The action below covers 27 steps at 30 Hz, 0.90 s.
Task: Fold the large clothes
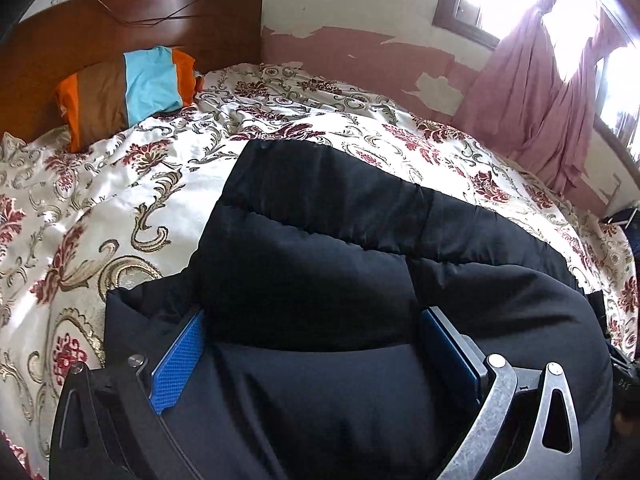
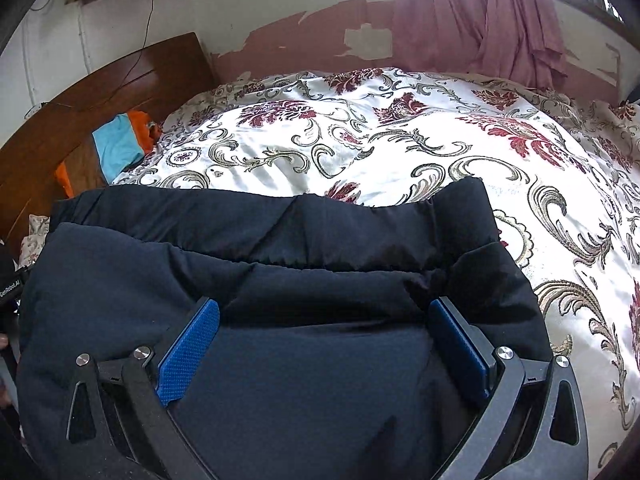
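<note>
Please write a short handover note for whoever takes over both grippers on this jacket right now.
Left gripper: jaws wide apart, with a puffy fold of the dark padded jacket bulging between the blue pads; whether it is gripped I cannot tell.
Right gripper: jaws equally wide, jacket fabric between the pads; grip also unclear.
The jacket lies on the floral bedspread, near the bed's front edge, bunched into thick layers.
The striped pillow sits by the wooden headboard.
Done: at least one fold appears made.
Left: probably finishing the folds and flattening the bundle.
</note>
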{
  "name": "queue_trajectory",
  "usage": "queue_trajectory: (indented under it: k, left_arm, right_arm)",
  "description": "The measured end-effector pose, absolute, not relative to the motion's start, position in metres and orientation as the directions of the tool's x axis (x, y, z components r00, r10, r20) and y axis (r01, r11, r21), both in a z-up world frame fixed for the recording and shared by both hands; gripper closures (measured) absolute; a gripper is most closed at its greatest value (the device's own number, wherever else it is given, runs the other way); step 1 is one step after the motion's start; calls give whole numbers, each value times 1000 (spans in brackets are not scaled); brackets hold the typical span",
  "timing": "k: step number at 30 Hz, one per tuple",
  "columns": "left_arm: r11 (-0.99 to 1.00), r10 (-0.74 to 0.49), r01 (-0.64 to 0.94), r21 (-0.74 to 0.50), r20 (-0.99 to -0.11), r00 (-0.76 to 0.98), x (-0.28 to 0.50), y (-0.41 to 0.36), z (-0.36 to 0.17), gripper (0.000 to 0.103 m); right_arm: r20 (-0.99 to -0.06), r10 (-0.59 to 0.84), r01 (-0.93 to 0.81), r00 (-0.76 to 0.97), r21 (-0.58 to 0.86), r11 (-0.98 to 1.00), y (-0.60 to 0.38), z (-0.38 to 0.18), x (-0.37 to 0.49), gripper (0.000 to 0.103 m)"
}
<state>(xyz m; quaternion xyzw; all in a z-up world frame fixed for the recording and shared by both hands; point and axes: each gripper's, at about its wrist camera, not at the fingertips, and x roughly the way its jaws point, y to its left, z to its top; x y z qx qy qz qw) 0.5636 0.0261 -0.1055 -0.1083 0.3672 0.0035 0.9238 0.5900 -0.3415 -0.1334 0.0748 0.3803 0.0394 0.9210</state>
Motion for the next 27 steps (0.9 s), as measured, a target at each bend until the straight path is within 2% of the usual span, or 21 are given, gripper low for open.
queue_trajectory:
  k: [21, 27]
  left_arm:
    - [976, -67, -85, -200, -649, 758, 564, 26, -115, 0]
    - [969, -87, -78, -235, -619, 780, 561, 31, -117, 0]
  right_arm:
    - [-686, 131, -13, 716, 175, 985, -341, -137, 589, 1]
    - [-680, 131, -14, 722, 174, 985, -342, -134, 588, 1]
